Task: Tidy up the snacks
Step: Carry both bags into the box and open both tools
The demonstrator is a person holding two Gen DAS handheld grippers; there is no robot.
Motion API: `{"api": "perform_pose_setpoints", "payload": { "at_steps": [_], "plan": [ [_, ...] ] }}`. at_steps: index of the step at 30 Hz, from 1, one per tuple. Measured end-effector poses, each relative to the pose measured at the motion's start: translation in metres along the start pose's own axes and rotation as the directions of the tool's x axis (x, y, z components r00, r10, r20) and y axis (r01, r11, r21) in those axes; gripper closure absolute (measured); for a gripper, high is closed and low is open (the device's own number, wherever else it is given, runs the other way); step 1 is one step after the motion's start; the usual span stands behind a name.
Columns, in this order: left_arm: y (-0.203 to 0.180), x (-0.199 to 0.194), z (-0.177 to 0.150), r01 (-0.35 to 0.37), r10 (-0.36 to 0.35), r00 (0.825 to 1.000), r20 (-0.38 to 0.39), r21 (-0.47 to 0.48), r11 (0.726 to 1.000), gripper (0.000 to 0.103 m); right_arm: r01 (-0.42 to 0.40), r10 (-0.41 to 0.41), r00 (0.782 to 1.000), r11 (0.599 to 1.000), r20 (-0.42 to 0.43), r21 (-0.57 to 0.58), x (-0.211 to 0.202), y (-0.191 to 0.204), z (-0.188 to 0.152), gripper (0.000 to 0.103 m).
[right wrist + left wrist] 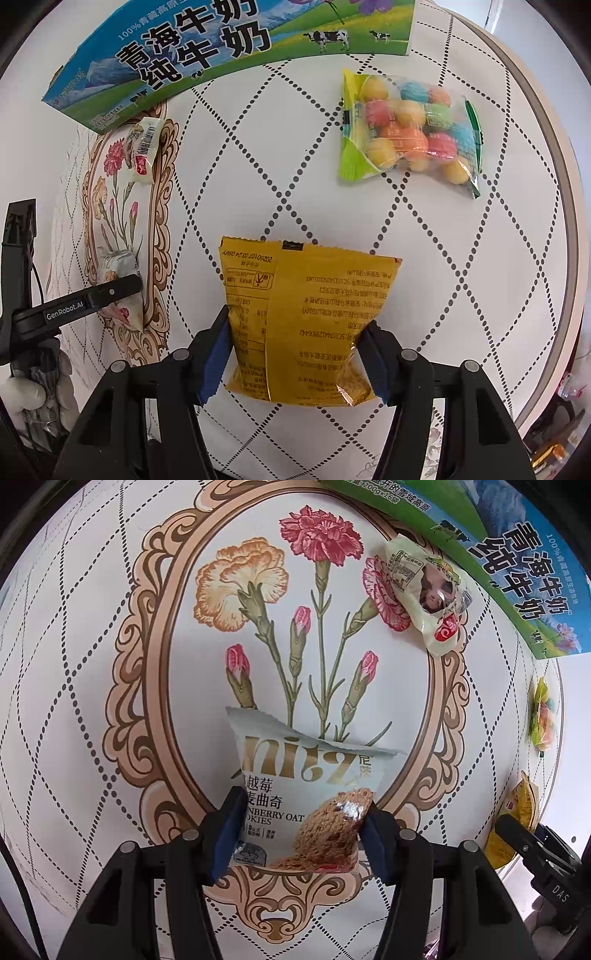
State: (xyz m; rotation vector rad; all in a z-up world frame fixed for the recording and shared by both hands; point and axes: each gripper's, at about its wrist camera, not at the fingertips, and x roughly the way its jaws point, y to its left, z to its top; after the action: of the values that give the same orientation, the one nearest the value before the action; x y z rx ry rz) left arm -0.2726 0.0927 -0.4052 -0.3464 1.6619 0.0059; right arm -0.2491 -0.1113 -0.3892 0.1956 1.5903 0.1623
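Over the tablecloth [110, 664], both tongs point steeply down: left tongs [295, 834] clamp the cookie packet [306, 794], right tongs [295, 354] the yellow bag [303, 314].

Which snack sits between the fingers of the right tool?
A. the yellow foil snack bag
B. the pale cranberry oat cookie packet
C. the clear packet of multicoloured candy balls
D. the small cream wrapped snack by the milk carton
A: in the right wrist view the right tool has the yellow foil snack bag between its blue pads, printed back side up.
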Motion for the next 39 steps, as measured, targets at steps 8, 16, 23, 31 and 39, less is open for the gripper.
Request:
{"api": "perform_pose_setpoints", "payload": {
  "at_steps": [8,16,23,31,39],
  "plan": [
    [-0.006,-0.007,0.013,-0.029,0.029,0.999,0.045,0.009,1.000,0.055,0.022,-0.022,1.000,0.999,0.015,-0.033,0.006,0.006,0.000,0.041],
    [-0.032,-0.016,0.010,0.062,-0.061,0.998,-0.025,0.046,0.997,0.056,-0.039,0.042,0.998,0.997,0.044,-0.071,-0.005,0.018,0.001,0.052],
    [-0.082,-0.077,0.034,0.140,-0.147,0.988,0.043,0.145,0.980,0.056,-0.168,0.173,0.979,0.984,0.111,-0.052,-0.053,0.019,0.022,0.052],
    [-0.137,-0.162,0.101,0.087,-0.140,0.971,0.193,0.260,0.962,0.056,-0.226,0.244,0.927,0.969,0.285,-0.095,-0.140,0.016,0.086,0.052],
    [-0.149,-0.185,0.196,-0.163,0.078,0.960,0.270,0.310,0.937,0.056,-0.135,0.174,0.907,0.983,0.383,-0.126,-0.176,0.020,0.203,0.052]
  ]
}}
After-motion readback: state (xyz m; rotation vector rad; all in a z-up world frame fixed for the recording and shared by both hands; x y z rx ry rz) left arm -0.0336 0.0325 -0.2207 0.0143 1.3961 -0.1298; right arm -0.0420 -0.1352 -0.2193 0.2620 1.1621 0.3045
